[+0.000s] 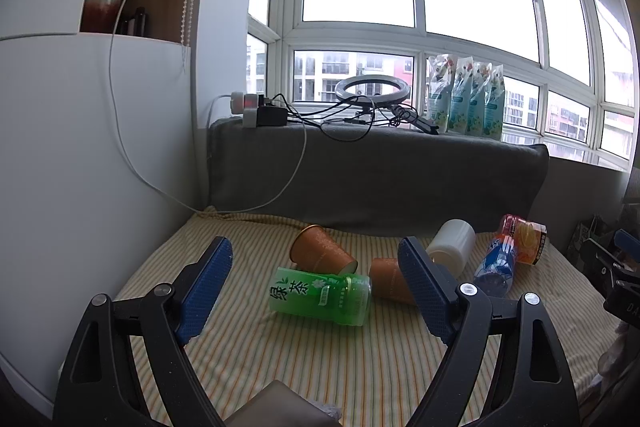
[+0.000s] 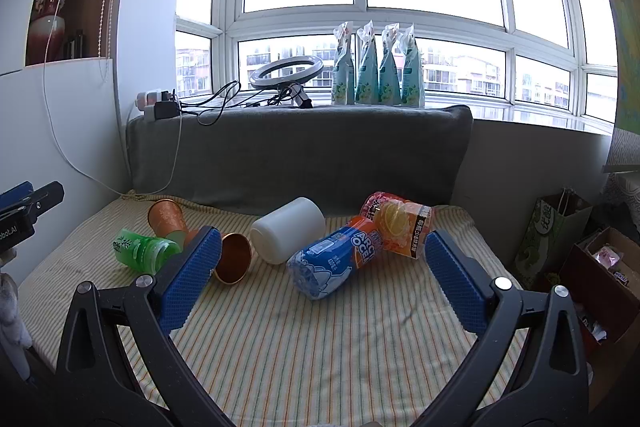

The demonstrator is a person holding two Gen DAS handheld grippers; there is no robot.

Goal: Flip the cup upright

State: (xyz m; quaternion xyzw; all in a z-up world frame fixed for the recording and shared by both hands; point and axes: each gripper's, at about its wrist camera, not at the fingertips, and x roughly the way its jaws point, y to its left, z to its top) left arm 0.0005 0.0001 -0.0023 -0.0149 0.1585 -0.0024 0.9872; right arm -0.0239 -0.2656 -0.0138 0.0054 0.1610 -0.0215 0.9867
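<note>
Several cups lie on their sides on a striped cloth (image 1: 304, 347). In the left wrist view: an orange cup (image 1: 320, 253), a green tea cup (image 1: 320, 295) in front of it, a second orange cup (image 1: 386, 279) partly hidden by my right finger, a white cup (image 1: 452, 243), a blue cup (image 1: 496, 267) and an orange-pink cup (image 1: 524, 239). My left gripper (image 1: 316, 291) is open and empty, hovering above the green cup. In the right wrist view the white cup (image 2: 288, 233), blue cup (image 2: 332, 261) and orange cup (image 2: 232, 257) lie ahead of my open, empty right gripper (image 2: 320, 271).
A grey cushion (image 2: 300, 155) backs the cloth. A ring light (image 2: 286, 71), cables, chargers and several refill pouches (image 2: 378, 67) sit on the sill. A white cabinet (image 1: 80, 147) stands left. A paper bag (image 2: 548, 239) and cardboard box (image 2: 600, 267) stand right.
</note>
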